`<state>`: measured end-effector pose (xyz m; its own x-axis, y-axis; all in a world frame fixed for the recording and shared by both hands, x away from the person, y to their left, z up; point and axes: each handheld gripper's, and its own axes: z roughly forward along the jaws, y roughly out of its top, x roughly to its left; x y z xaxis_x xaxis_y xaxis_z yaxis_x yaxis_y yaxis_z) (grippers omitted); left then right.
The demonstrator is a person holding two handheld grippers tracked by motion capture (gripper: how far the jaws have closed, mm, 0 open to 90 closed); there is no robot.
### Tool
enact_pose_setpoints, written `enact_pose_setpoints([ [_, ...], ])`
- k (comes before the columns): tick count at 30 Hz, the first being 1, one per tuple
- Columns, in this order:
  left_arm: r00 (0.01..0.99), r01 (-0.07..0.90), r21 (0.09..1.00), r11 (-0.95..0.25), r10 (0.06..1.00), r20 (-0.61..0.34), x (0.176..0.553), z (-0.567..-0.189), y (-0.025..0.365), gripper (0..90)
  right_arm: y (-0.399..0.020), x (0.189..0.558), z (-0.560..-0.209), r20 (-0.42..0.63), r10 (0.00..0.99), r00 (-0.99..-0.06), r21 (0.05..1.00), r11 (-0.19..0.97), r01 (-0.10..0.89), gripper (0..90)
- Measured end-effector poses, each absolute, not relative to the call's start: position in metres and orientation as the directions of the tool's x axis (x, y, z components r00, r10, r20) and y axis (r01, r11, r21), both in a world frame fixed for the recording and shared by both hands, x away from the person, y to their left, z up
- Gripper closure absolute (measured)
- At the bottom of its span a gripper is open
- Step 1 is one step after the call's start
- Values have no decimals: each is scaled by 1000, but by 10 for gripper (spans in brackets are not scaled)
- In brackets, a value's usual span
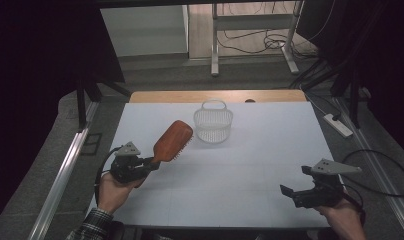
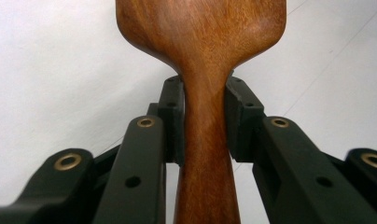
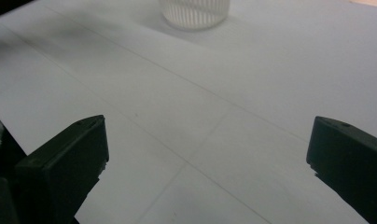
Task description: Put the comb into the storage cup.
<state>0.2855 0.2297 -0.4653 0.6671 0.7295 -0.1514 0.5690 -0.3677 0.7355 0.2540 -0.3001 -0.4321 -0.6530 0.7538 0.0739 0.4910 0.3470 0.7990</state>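
Two black two-jaw grippers are at the near edge of the white table. Left gripper, held in the person's left hand, is clamped on the narrow neck of a reddish-brown wooden paddle hairbrush; in the left gripper view both pads press the handle from either side, just below where it widens into the head. Brush head points away and to the right from the gripper, raised at a tilt, bristles facing down toward the table on its right side. Whether the head touches the table cannot be told. Just beyond the brush tip stands a small round white plastic basket with slatted walls and a loop handle, upright, near the table's far middle, close to the brush but apart from it. Right gripper, in the person's right hand at the near right corner, has its jaws spread wide with nothing between them; in the right gripper view bare table lies in the gap, and the basket's base sits at the top edge, well apart. A wooden strip runs along the table's far edge.
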Motion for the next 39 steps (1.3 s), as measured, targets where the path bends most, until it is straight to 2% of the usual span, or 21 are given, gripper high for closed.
enact_pose_setpoints([
  [23, 728, 516, 761, -392, 668, -150, 290, -455, 200, 711, -244, 289, -427, 193, 640, -744, 806, 329, 492, 0],
  [32, 741, 504, 770, -392, 655, -152, 293, -453, 191, 711, -225, 299, -426, 185, 621, -762, 793, 364, 489, 0],
  [39, 749, 497, 777, -386, 643, -160, 296, -451, 184, 711, -212, 307, -424, 209, 609, -765, 799, 345, 493, 0],
])
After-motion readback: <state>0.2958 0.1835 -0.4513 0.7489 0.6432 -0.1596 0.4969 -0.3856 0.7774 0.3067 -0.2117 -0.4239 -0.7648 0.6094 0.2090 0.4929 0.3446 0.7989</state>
